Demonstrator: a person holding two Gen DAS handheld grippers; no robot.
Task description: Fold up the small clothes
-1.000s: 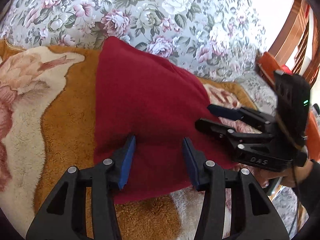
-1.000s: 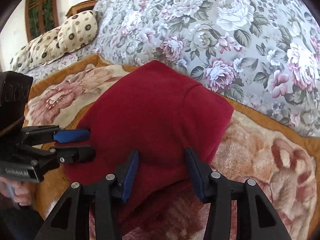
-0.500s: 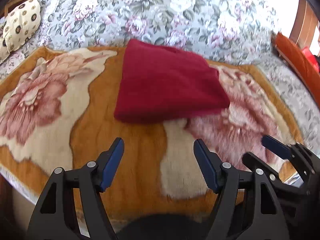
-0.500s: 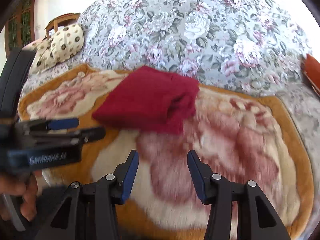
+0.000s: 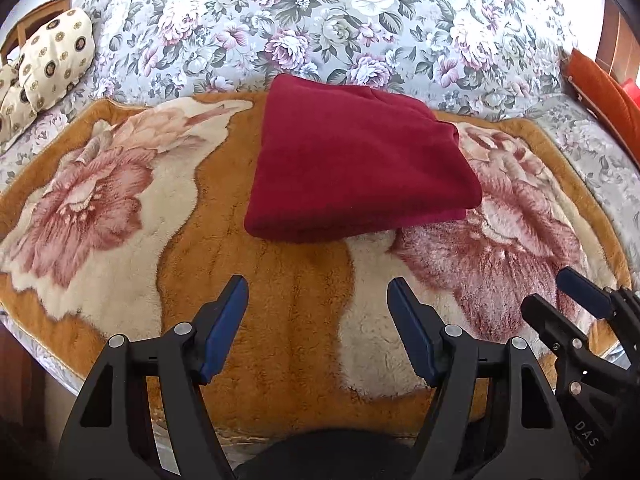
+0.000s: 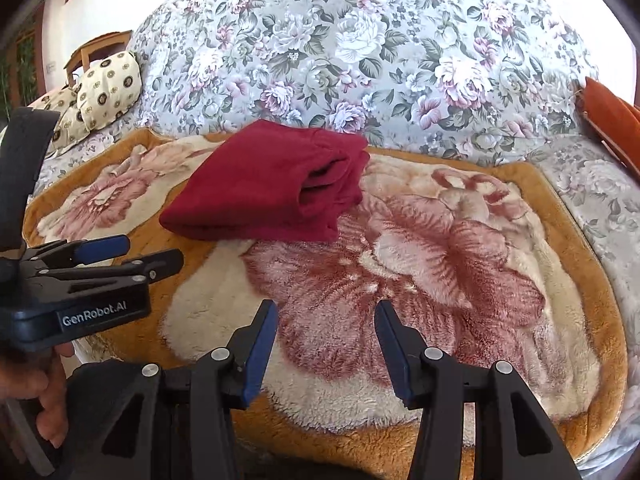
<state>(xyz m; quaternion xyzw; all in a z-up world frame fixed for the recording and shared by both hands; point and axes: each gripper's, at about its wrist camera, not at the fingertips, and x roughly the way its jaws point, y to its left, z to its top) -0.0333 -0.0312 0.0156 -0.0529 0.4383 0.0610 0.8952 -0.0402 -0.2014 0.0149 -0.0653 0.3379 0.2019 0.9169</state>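
Far left, well beyond the left tongs (image 5: 316, 328): patterned cream pillows (image 5: 48, 60) at the edge of the bed, on the floral grey bedspread (image 5: 360, 12).

Left tongs: spread wide over the plush orange blanket (image 5: 292, 320) with its pink flower print, having just been opening, nothing between the blue pads (image 5: 226, 330), nothing touched. In the right wrist view, seen side-on at the left edge (image 6: 154, 254), gripped by a hand (image 6: 36, 400) at the lower left corner.

Ahead of both tongs, a little left of centre on the blanket: folded dark red garment (image 5: 360, 164), lying flat, well apart from either pair of tips. From the right wrist view (image 6: 268, 188), stacked folded layers showing along its right edge.

Right tongs (image 6: 326, 344): roughly half parted, empty, hanging above the big pink flower of the blanket, garment ahead and to the left. In the left wrist view, visible at the lower right (image 5: 560, 300), just beside the left tongs.

Far right, beyond the right tongs: an orange cushion (image 6: 612, 120) against the bed's edge.
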